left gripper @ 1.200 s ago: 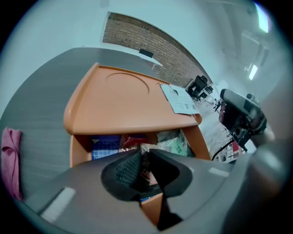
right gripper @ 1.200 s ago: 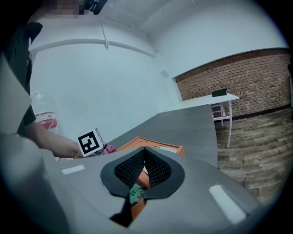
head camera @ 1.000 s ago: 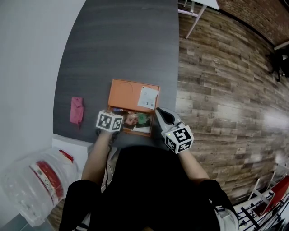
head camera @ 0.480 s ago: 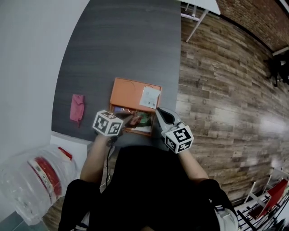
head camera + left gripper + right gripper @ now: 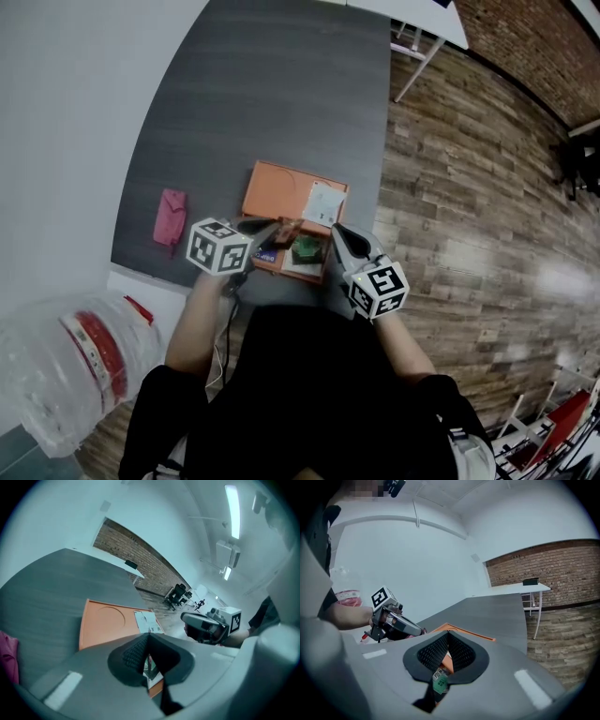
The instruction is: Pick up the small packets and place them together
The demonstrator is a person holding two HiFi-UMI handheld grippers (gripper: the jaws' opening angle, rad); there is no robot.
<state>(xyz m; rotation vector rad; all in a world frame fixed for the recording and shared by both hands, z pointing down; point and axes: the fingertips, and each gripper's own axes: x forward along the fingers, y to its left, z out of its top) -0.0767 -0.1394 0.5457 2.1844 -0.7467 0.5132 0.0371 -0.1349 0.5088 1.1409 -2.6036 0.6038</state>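
Grip: left gripper (image 5: 273, 229) clenched, apparently pinching the brown packet (image 5: 289, 231) by its edge above the orange tray (image 5: 281, 187); right gripper (image 5: 336, 234) closed on nothing, just beside the green packet (image 5: 305, 249) | Risk: I judged the thin edge hold marginal; any tilt could drop it.

My left gripper (image 5: 272, 231) points toward 2 o'clock, angled downward, its jaws pinched on a small packet (image 5: 287, 229). My right gripper (image 5: 335, 231) points toward 11 o'clock, jaws pressed together. Both my forearms reach forward.
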